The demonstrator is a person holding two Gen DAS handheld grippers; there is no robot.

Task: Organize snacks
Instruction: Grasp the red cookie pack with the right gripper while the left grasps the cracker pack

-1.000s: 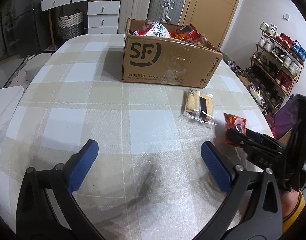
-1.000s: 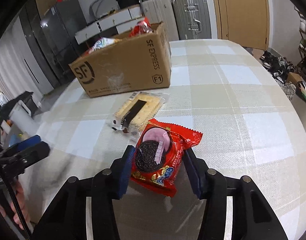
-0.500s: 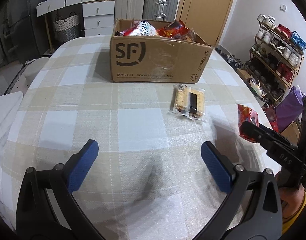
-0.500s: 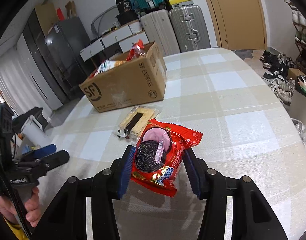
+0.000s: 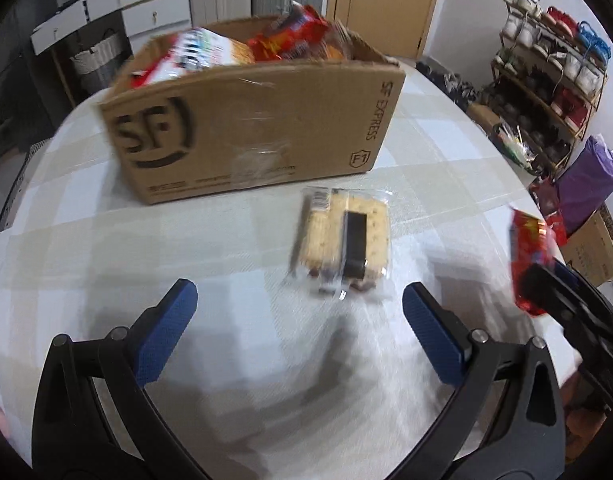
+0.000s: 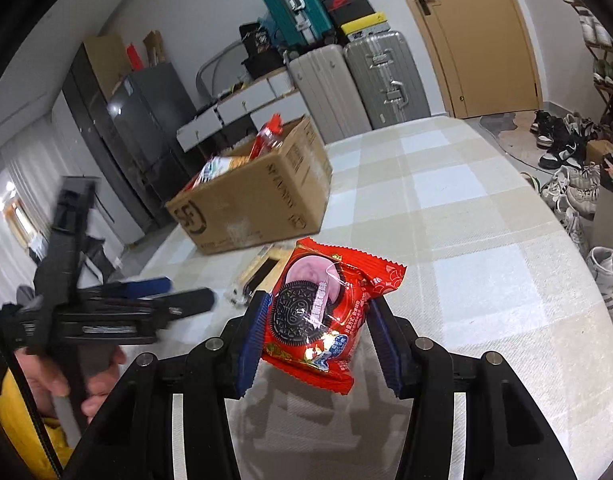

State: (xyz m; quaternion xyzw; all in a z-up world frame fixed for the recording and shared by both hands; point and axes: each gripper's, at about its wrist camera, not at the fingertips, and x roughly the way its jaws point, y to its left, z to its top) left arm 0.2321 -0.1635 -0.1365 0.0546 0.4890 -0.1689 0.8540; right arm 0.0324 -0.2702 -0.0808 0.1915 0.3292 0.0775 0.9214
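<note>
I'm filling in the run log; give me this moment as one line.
left gripper: open, empty, above clear cracker pack | right gripper: shut on red cookie packet, lifted | cardboard box: holds snacks

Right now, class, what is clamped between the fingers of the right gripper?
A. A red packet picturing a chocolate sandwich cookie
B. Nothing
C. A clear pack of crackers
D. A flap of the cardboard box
A: the right gripper has its blue pads pressed on both sides of the red cookie packet, lifted off the table; the cracker pack lies untouched before the cardboard box.
</note>
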